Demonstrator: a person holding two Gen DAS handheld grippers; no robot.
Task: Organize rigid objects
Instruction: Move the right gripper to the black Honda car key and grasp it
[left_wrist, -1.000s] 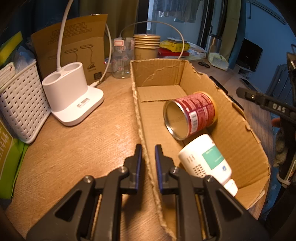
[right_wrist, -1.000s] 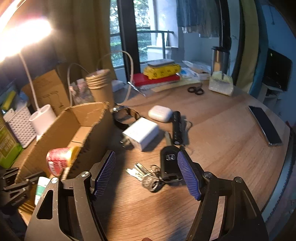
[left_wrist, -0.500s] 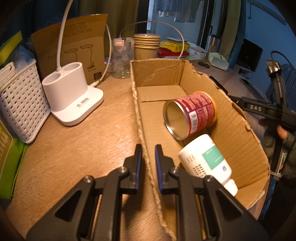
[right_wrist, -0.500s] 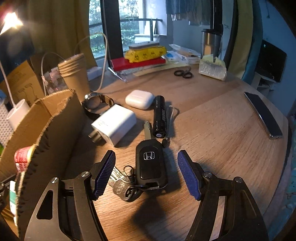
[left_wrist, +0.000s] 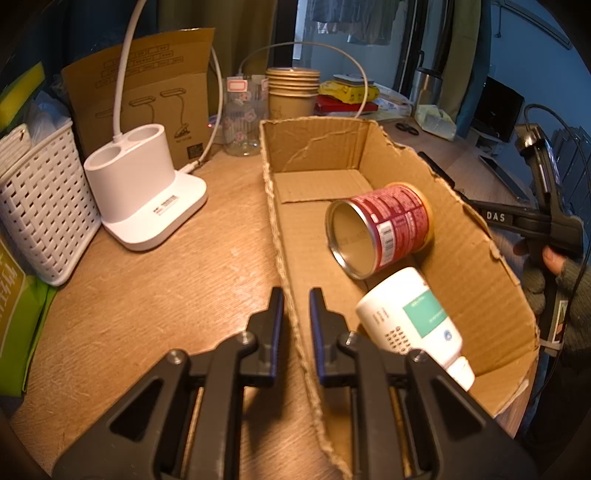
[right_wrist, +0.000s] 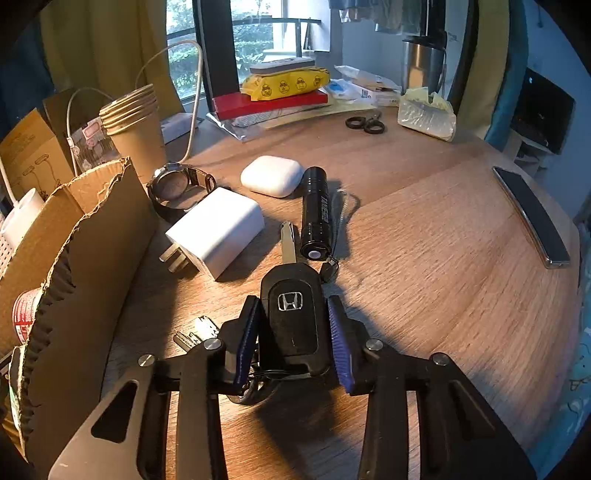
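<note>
Right gripper (right_wrist: 293, 334) set around the black car key fob (right_wrist: 292, 314) at the 6 o'clock side of the right wrist view; jaws just drawn in, blue pads (right_wrist: 338, 339) close along both long edges of the fob, full contact not certain. Fob lying flat on the wooden table (right_wrist: 424, 258), metal blade pointing to 12 o'clock, loose keys (right_wrist: 197, 330) trailing at 9 o'clock. Likely handling: hard plastic shell, stiff, light, smooth and somewhat slippery; attached key bunch hanging and swinging once lifted. Best hold across the narrow width at mid-body, clear of the blade. Black flashlight (right_wrist: 316, 214) at 12 o'clock and white charger (right_wrist: 218, 230) at 11 o'clock lying near, not touched. Left gripper (left_wrist: 295, 325) pressed together on the near wall of the cardboard box (left_wrist: 461, 236), steadying it. Red can (left_wrist: 384, 229) and white bottle (left_wrist: 410, 321) already lying inside the box.
</note>
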